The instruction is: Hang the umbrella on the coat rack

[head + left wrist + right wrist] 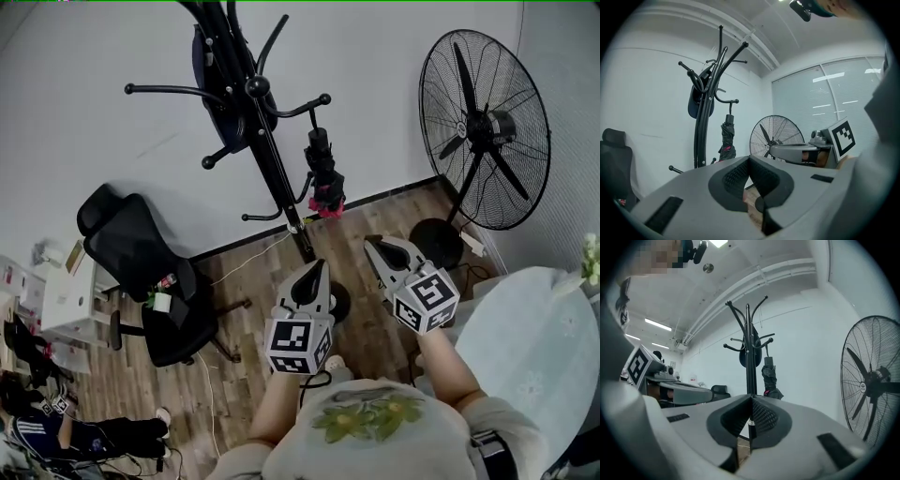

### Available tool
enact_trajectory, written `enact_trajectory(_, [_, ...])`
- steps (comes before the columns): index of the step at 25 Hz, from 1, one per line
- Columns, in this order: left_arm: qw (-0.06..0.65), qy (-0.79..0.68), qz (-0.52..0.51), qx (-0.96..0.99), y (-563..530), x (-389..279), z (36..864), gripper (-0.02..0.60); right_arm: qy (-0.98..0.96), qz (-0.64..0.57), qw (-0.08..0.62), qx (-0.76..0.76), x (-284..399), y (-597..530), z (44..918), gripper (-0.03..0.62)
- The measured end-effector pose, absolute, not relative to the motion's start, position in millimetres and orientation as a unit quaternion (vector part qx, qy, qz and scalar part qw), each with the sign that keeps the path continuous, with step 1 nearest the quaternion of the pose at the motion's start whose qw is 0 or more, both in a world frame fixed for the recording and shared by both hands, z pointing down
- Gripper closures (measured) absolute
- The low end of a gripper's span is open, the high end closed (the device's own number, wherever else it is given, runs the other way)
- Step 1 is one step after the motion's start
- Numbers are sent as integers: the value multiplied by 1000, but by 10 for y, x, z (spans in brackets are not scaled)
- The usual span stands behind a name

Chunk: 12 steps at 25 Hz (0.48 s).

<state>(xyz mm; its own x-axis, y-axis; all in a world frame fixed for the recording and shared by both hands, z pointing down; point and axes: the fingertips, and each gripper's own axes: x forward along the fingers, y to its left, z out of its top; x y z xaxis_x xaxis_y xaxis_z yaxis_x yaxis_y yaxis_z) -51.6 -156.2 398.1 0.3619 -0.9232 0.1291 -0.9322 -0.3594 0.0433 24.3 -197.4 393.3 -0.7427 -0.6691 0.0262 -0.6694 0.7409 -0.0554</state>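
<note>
Your left claw: the left gripper (317,270) has its jaws closed together at the tips, with nothing between them; only floor shows behind the pads.
Your right claw: the right gripper (372,246) is closed as well, pads meeting, and holds nothing. In its own view the rack's pole lines up behind the seam of the jaws, but far off.
Umbrella against your claws: the umbrella (324,174) is in neither claw. It hangs on the coat rack (269,150), ahead of both grippers and well apart from them, nearer your right claw's line than your left's.
Where it hangs: from one of the rack's lower curved arms, just beside the pole on the pole's right, clear of the floor.
How it looks: folded shut, black, hanging upright with the handle end up. The cloth is bunched and rumpled, and a pinkish-red patch shows at the lower end.
Same umbrella from your claws: left gripper view (727,138), right gripper view (769,378), right of the pole in both.
Around it: a big standing fan (484,131) to the right of the rack, a black office chair (141,272) to the left.
</note>
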Motion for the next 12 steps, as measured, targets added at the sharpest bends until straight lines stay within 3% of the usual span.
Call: enact_trajectory(12, [52, -574, 34, 817, -1284, -311, 3955, 575, -945, 10, 13, 326, 266, -1536, 3906, 597])
